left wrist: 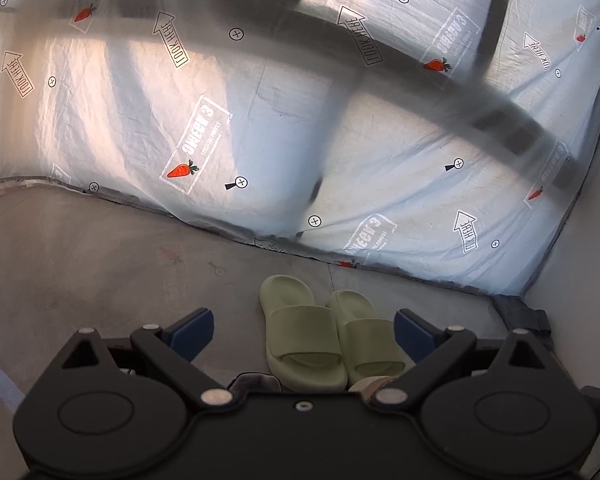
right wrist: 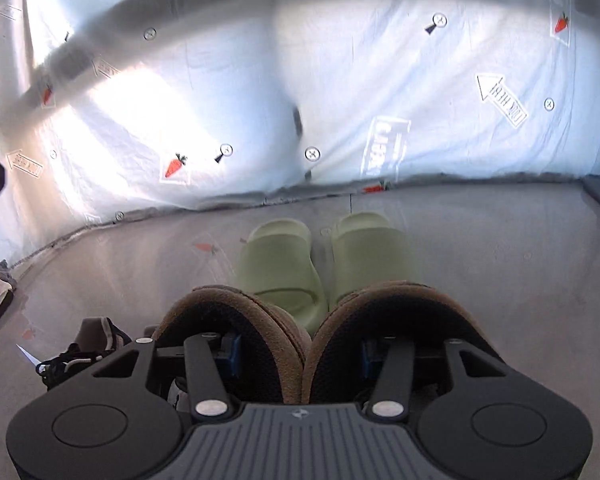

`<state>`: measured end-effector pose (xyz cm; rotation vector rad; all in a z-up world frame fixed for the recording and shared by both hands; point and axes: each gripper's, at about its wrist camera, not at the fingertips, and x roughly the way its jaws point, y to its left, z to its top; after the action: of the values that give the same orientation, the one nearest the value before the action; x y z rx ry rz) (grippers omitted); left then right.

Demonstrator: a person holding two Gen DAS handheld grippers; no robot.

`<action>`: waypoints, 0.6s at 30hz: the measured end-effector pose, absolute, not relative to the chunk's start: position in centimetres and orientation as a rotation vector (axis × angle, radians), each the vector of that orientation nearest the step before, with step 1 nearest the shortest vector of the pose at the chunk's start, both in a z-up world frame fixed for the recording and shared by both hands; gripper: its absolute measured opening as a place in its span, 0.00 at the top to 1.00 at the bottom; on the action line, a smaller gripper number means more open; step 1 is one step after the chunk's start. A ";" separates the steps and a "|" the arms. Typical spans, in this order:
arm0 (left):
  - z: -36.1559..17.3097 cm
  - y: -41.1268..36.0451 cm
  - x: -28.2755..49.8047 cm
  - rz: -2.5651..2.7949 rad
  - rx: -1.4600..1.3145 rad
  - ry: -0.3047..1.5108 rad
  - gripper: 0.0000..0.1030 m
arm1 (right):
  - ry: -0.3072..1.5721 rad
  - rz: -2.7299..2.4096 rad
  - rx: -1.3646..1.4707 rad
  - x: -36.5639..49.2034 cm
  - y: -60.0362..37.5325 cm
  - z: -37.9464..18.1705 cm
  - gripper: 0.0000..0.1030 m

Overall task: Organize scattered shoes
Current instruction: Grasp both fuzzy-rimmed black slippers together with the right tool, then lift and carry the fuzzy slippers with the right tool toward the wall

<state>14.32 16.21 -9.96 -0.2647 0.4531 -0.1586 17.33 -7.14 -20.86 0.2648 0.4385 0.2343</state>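
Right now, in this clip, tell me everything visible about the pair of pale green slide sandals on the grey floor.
The pale green slide sandals are two matching open-toe slides of smooth, foam-like moulded material, each with one broad strap and a thick sole. They lie flat on the grey floor, side by side and close together, toes toward the white printed sheet. In the right wrist view their heel ends are hidden behind the brown suede shoes; contact cannot be told. The open left gripper frames them without touching.

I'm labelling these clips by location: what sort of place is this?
Probably a home floor spot beside a bed: a printed bedsheet hangs down to the grey floor, with green slides paired beside it and brown shoes nearby.
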 end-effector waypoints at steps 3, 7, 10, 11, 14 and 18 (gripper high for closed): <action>-9.6 15.5 14.3 -0.179 -0.263 0.452 0.05 | 0.345 0.205 0.263 15.5 -7.9 -20.1 0.52; -9.0 14.4 14.1 -0.207 -0.249 0.436 0.05 | 0.222 0.137 0.251 13.9 -9.2 -18.9 0.54; -8.6 13.5 14.0 -0.221 -0.242 0.426 0.05 | 0.143 0.113 0.235 14.0 -10.5 -18.0 0.54; -8.5 13.2 14.0 -0.224 -0.240 0.426 0.05 | 0.130 0.107 0.230 14.2 -11.1 -17.7 0.54; -8.3 12.3 13.9 -0.233 -0.235 0.422 0.05 | 0.104 0.082 0.233 15.2 -13.7 -16.7 0.54; -7.9 10.7 13.8 -0.239 -0.238 0.407 0.05 | 0.083 0.024 0.264 16.0 -17.9 -14.5 0.54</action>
<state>13.82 10.67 -7.87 -0.2379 0.4067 -0.2393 16.04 -17.88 -14.53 0.2643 0.0833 0.0243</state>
